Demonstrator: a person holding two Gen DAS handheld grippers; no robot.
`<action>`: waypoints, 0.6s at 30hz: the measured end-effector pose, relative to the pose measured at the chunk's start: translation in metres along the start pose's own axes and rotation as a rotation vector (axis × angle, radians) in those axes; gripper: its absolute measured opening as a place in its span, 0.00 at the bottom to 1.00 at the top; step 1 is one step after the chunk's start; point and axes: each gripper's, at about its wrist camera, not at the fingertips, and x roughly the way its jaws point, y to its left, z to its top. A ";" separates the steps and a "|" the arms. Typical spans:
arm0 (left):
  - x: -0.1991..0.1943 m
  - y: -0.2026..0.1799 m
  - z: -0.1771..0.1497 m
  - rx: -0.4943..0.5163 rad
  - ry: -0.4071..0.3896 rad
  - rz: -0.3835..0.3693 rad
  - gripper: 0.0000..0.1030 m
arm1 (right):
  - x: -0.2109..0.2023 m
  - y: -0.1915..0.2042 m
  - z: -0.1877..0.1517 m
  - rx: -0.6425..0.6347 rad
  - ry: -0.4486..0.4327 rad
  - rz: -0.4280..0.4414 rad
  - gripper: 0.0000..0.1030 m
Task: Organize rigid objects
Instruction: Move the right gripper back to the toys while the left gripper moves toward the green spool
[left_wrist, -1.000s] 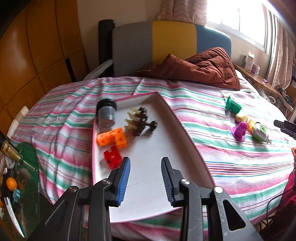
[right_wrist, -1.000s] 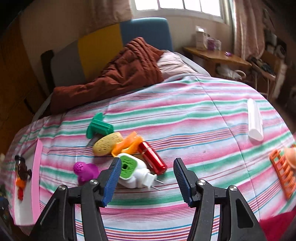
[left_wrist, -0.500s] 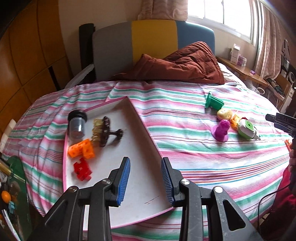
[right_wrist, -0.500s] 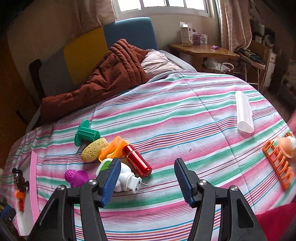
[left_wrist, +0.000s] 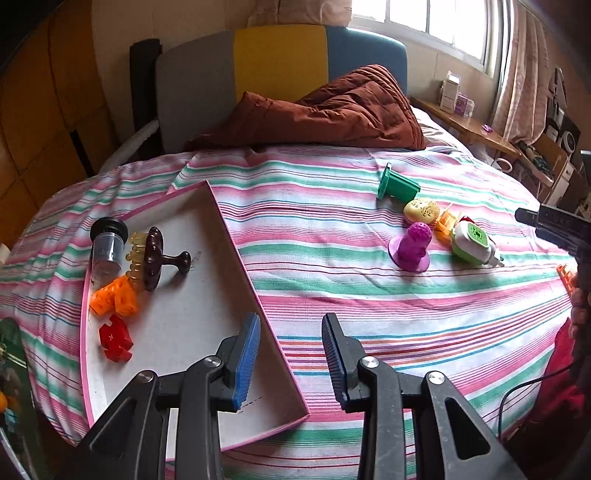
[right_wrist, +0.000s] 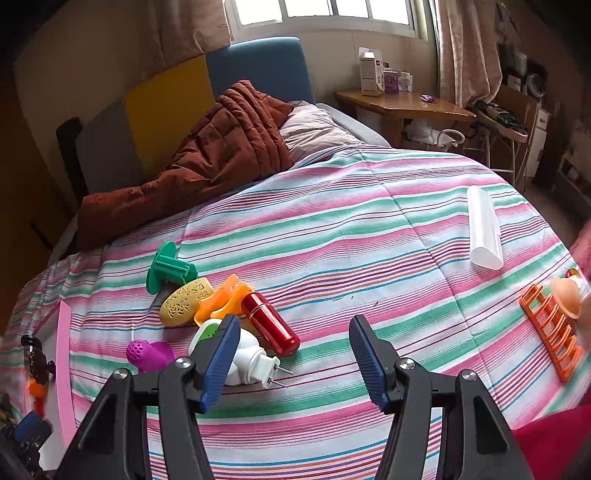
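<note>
The left gripper (left_wrist: 290, 356), empty and at its narrowest, has swung right from over the white tray (left_wrist: 207, 295) toward the loose toys on the bed (left_wrist: 332, 295), so another pick looks next. The right gripper (right_wrist: 290, 363) hangs empty, jaws parted, over the white plug-in (right_wrist: 240, 354). Touching it are a red cylinder (right_wrist: 271, 323) and an orange clip (right_wrist: 221, 299); 1 purple toy (right_wrist: 147, 354) lies just left.

a bed (left_wrist: 332, 295) under a pink, green and white striped cover carries a pink-edged tray (left_wrist: 207, 332), a rumpled brown quilt (left_wrist: 332, 114) by the headboard, a cluster of small plastic things (green spool (right_wrist: 166, 271), red cylinder (right_wrist: 271, 325), purple piece (left_wrist: 412, 245)), a white tube (right_wrist: 484, 232) and an orange rack (right_wrist: 552, 332).
</note>
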 end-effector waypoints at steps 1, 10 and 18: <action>0.001 0.000 0.000 0.001 0.001 -0.008 0.33 | -0.001 0.000 0.000 0.001 -0.002 -0.002 0.60; 0.011 -0.004 0.014 -0.006 0.010 -0.020 0.33 | -0.002 -0.012 0.003 0.048 -0.008 -0.015 0.61; 0.021 -0.031 0.027 0.072 -0.010 0.007 0.33 | 0.004 -0.018 0.005 0.068 0.022 -0.020 0.62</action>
